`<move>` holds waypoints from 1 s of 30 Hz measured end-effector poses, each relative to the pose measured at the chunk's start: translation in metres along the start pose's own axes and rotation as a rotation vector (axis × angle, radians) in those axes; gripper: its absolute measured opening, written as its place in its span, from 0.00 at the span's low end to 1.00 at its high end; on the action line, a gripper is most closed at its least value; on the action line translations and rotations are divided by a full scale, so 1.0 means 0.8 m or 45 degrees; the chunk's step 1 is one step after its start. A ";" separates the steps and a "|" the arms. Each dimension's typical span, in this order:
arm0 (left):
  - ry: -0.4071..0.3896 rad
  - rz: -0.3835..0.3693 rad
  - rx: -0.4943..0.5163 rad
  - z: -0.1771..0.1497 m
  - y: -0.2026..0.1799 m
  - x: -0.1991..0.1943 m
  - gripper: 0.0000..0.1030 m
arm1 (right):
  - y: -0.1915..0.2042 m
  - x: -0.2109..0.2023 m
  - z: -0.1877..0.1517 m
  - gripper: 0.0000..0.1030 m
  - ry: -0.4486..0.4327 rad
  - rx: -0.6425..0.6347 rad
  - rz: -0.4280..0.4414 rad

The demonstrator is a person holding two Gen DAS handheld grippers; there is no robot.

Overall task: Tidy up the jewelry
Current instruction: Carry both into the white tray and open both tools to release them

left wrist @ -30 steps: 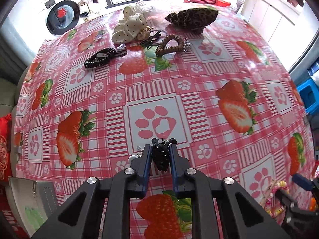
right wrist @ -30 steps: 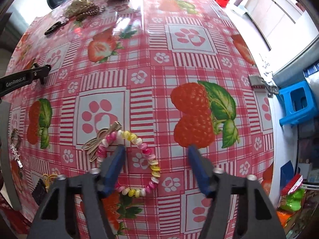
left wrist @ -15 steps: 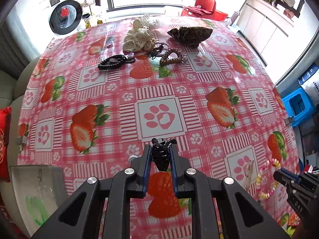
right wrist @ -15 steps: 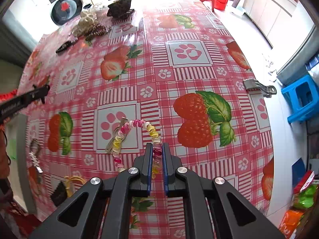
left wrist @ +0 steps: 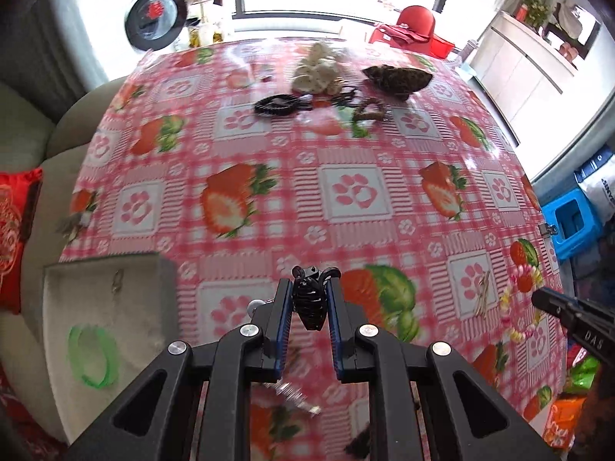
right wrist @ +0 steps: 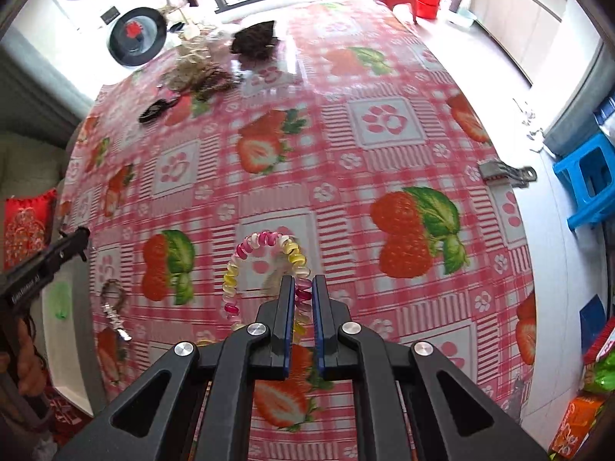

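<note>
Jewelry is up off the tabletop in both tongs. Left tongs are pinching a small black claw-shaped clip between their blue-edged pads, the clip poking out just past the fingertips, above the red checked cloth. Just to the left sits a pale open tray at the tabletop's near left edge, with a green bangle lying inside it. Right tongs are pressed together on a pink, yellow and white spiral coil band; the loop arcs up and to the left from the pads, hanging above a paw-print square. In the left wrist view the same band shows at the right edge, beside the black tip of the right tongs.

Below the left tongs a silvery chain piece lies blurred on the cloth. At the far end, a cluster: a black coil band, a cream spotted fabric piece, a brown braided loop and a leopard-print item.

Around the tabletop: a washing machine with a round door at the far left, a red chair by the window, white cabinets on the right, a blue stool on the floor, a red cushion at the left.
</note>
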State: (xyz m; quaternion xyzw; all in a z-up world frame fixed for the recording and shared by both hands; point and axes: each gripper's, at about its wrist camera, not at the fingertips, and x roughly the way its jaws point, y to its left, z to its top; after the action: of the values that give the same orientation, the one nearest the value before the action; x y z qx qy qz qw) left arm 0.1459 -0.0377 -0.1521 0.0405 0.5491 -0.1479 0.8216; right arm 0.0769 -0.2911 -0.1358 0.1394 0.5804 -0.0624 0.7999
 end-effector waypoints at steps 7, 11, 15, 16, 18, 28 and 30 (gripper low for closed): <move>-0.011 0.072 -0.071 -0.037 0.061 -0.036 0.24 | 0.067 -0.006 0.003 0.09 -0.001 -0.102 0.082; 0.005 0.169 -0.145 -0.064 0.105 -0.054 0.24 | 0.123 -0.005 0.002 0.09 0.010 -0.199 0.147; 0.023 0.218 -0.225 -0.092 0.148 -0.066 0.24 | 0.185 -0.001 -0.006 0.09 0.028 -0.311 0.216; 0.028 0.227 -0.240 -0.098 0.155 -0.068 0.24 | 0.199 0.000 -0.008 0.09 0.033 -0.334 0.231; 0.044 0.251 -0.274 -0.113 0.175 -0.070 0.24 | 0.231 0.004 -0.014 0.09 0.048 -0.391 0.264; 0.150 0.326 -0.392 -0.169 0.240 -0.048 0.24 | 0.374 0.042 -0.054 0.09 0.176 -0.669 0.372; 0.169 0.330 -0.406 -0.176 0.248 -0.040 0.24 | 0.398 0.056 -0.065 0.09 0.224 -0.722 0.374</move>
State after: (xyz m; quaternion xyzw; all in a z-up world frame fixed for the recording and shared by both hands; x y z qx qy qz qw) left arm 0.0665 0.1897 -0.1975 -0.0101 0.6087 0.0507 0.7917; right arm 0.1268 0.0307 -0.1453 -0.0019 0.6154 0.2299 0.7539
